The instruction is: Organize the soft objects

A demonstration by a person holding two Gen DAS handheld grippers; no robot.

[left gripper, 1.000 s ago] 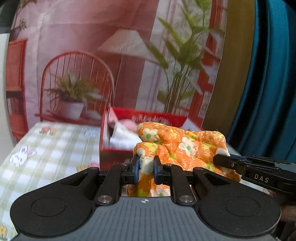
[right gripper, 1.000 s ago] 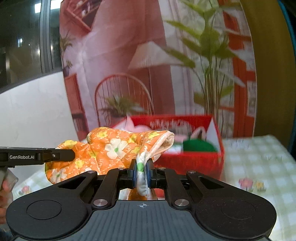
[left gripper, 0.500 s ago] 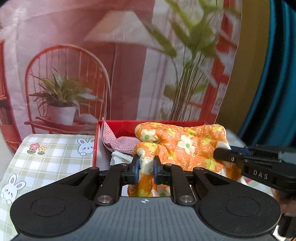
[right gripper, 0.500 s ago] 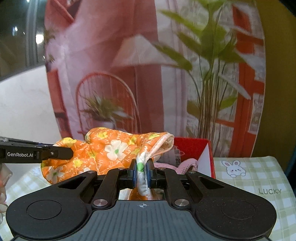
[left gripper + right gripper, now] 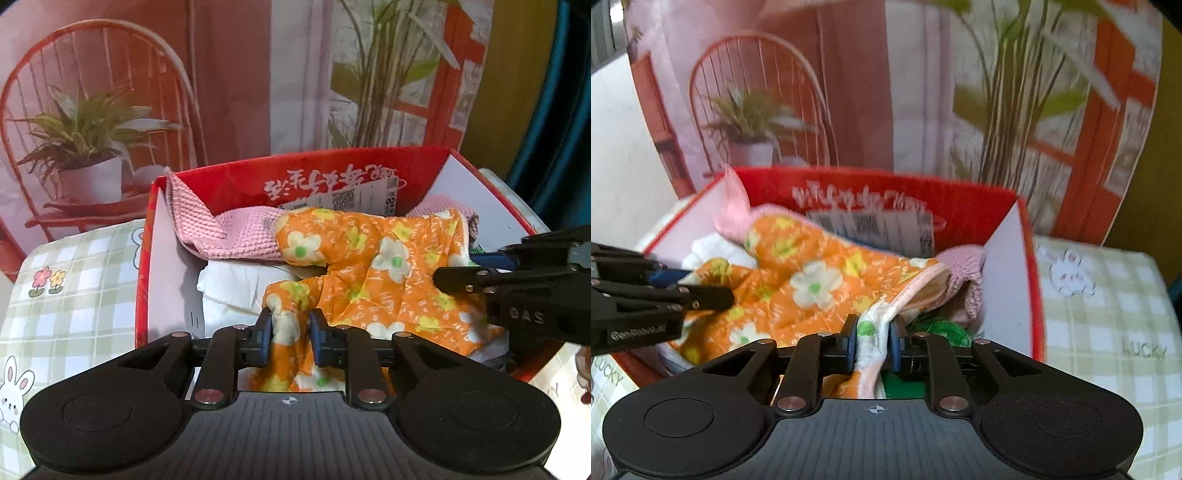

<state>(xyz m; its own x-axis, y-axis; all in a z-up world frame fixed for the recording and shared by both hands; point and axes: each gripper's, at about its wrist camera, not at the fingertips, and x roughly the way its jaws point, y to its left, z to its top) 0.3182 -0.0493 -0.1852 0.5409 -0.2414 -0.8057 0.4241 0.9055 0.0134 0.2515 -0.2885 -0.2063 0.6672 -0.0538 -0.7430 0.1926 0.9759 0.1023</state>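
An orange flowered mitt [image 5: 373, 273] lies stretched over the contents of the open red box [image 5: 295, 173]. My left gripper [image 5: 291, 328] has the mitt's thumb end between its blue pads, which still touch the fabric as the jaws are opening. My right gripper [image 5: 872, 341] has the mitt's white-trimmed cuff [image 5: 875, 332] between its pads, and its jaws are opening too. The mitt [image 5: 812, 280] sags into the red box [image 5: 886, 181]. Each gripper's black fingers [image 5: 480, 278] [image 5: 709, 297] show at the edge of the other's view.
Inside the box lie a pink knitted cloth [image 5: 229, 236], white fabric [image 5: 236, 291] and something green [image 5: 942, 328]. The box stands on a checked tablecloth [image 5: 74, 288] with bunny prints. A printed backdrop [image 5: 240, 74] of a chair and plants hangs close behind.
Both grippers have carried the mitt forward and down, from in front of the box to over its inside. The cameras now look down into the box. Both pairs of pads stand slightly wider apart.
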